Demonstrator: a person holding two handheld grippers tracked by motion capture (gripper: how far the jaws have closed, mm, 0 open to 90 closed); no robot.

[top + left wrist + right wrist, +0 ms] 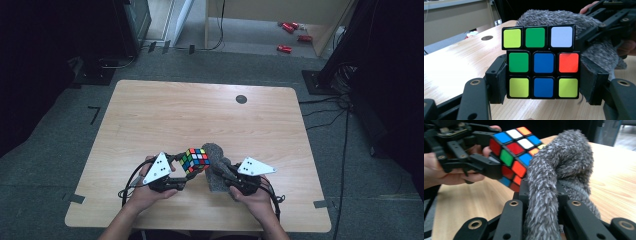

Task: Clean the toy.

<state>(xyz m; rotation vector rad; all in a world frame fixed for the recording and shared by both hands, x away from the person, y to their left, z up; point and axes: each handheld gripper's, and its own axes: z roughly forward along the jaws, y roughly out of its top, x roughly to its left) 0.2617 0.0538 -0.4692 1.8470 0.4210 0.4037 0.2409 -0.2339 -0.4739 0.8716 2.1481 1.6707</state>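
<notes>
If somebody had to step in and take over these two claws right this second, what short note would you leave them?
Left claw: shut on the puzzle cube, gripping its two sides and holding it above the table.
Right claw: shut on the grey fuzzy cloth, which is bunched up between its jaws.
Where things are: cube and cloth meet near the front middle of the table; the cloth presses against one side of the cube.
Done: both items are picked up and brought together.
Left: probably wiping the cube's faces; how many are already wiped cannot be told.

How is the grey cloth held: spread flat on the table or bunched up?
Bunched up. The grey cloth rises in a folded hump between the jaws of the right hand-held gripper, pressed against the puzzle cube.
</notes>
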